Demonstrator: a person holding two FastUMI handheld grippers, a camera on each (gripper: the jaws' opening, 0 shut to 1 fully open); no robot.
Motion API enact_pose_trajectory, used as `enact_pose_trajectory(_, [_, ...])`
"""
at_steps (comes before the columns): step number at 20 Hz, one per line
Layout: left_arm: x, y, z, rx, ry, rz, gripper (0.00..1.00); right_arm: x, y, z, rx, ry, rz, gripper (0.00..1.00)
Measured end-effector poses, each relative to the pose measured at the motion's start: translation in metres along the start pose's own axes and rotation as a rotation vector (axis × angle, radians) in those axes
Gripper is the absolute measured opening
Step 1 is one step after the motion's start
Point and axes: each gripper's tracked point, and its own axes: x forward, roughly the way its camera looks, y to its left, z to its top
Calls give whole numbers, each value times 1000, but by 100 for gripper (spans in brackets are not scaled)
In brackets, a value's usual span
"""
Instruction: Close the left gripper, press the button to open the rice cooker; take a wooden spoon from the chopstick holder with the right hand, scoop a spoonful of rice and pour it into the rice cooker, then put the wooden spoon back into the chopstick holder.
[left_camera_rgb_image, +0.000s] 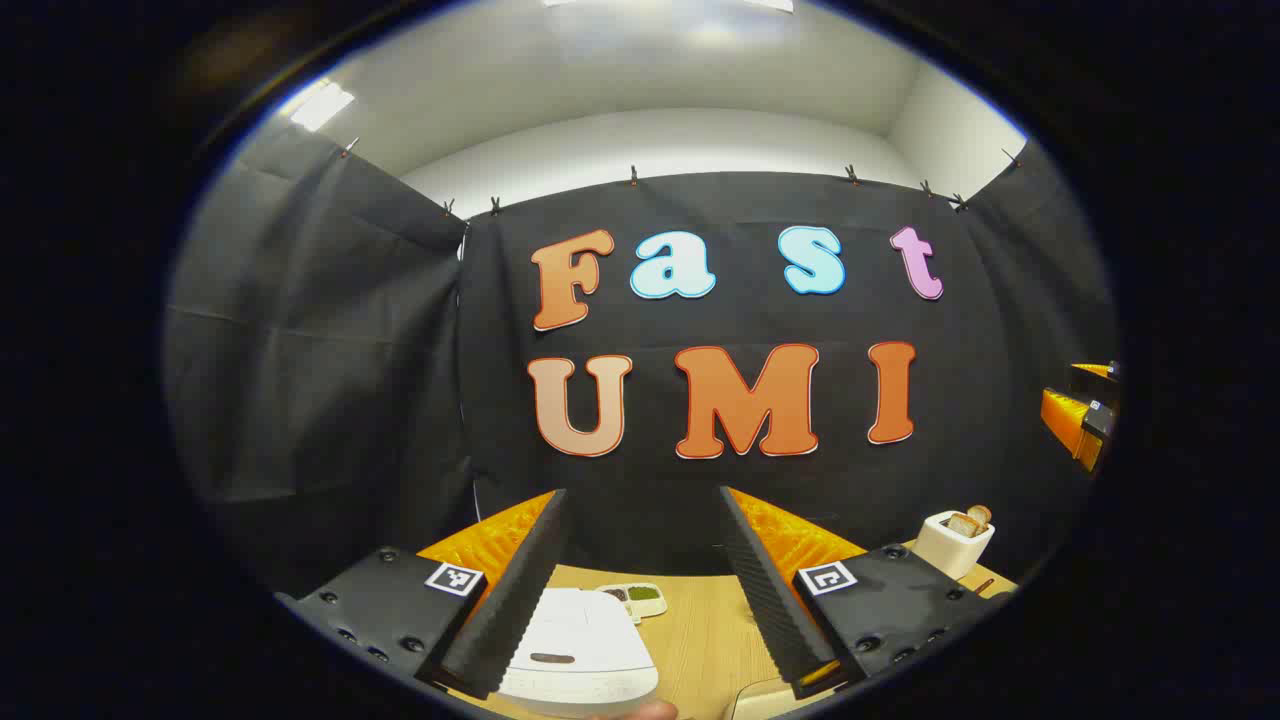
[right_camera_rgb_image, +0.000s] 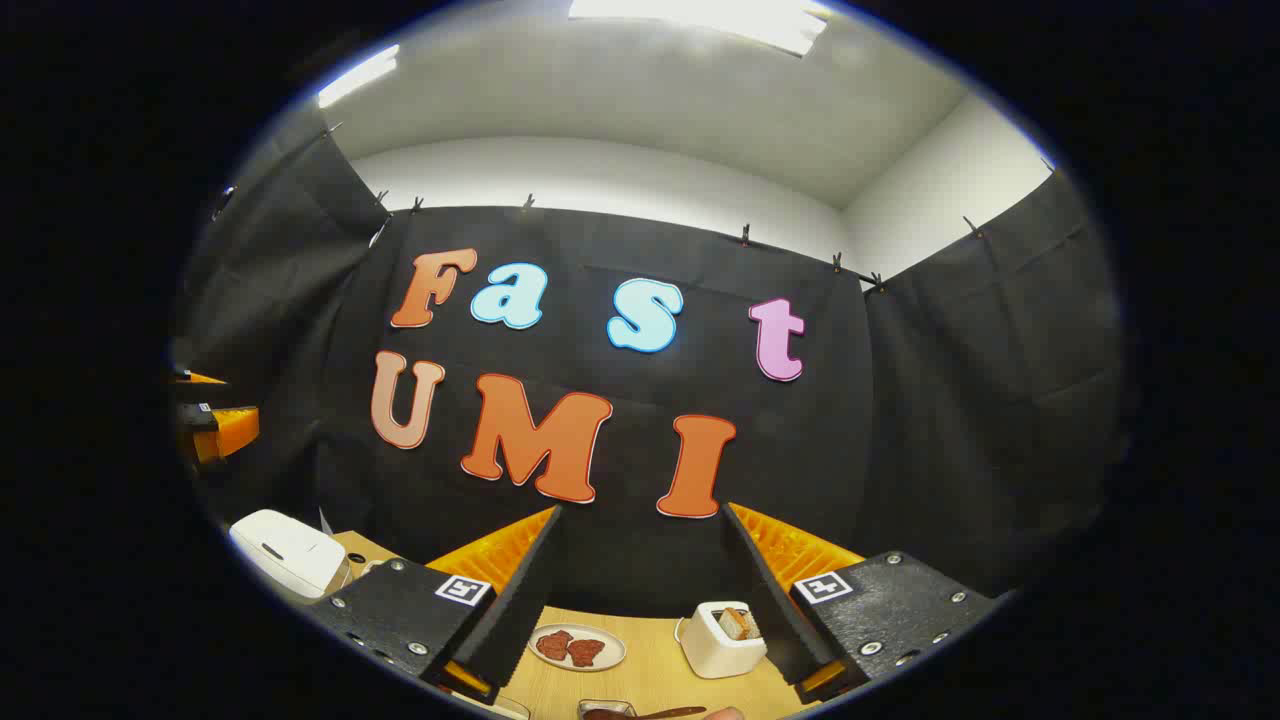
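Note:
The white rice cooker (left_camera_rgb_image: 575, 650) stands with its lid down on the wooden table, just below and between the fingers of my left gripper (left_camera_rgb_image: 642, 495), which is open and holds nothing. It also sits at the far left (right_camera_rgb_image: 290, 553) in the right gripper view. The white chopstick holder (right_camera_rgb_image: 722, 635) with wooden utensil tops poking out stands just under the right finger of my right gripper (right_camera_rgb_image: 642, 510), open and empty. From the left gripper view the holder (left_camera_rgb_image: 955, 540) is at the far right. Both grippers hover above the table.
A small dish of green and brown sauces (left_camera_rgb_image: 635, 597) lies behind the cooker. A plate with reddish-brown pieces (right_camera_rgb_image: 577, 647) sits left of the holder. A small container with a brown spoon-like thing (right_camera_rgb_image: 640, 712) shows at the bottom edge. The other gripper's orange body (left_camera_rgb_image: 1085, 420) is at the side.

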Motion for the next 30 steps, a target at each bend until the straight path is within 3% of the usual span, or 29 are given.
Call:
enact_pose_trajectory(14, [14, -7, 10, 14, -16, -38, 99, 8, -9, -8, 3, 27, -31, 95])
enact_pose_trajectory(26, [25, 36, 15, 21, -8, 56, 99, 8, -14, -16, 24, 14, -38, 94])
enact_pose_trajectory(30, [39, 53, 3, 26, 53, 78, 54, 6, -14, -27, 27, 35, -34, 94])
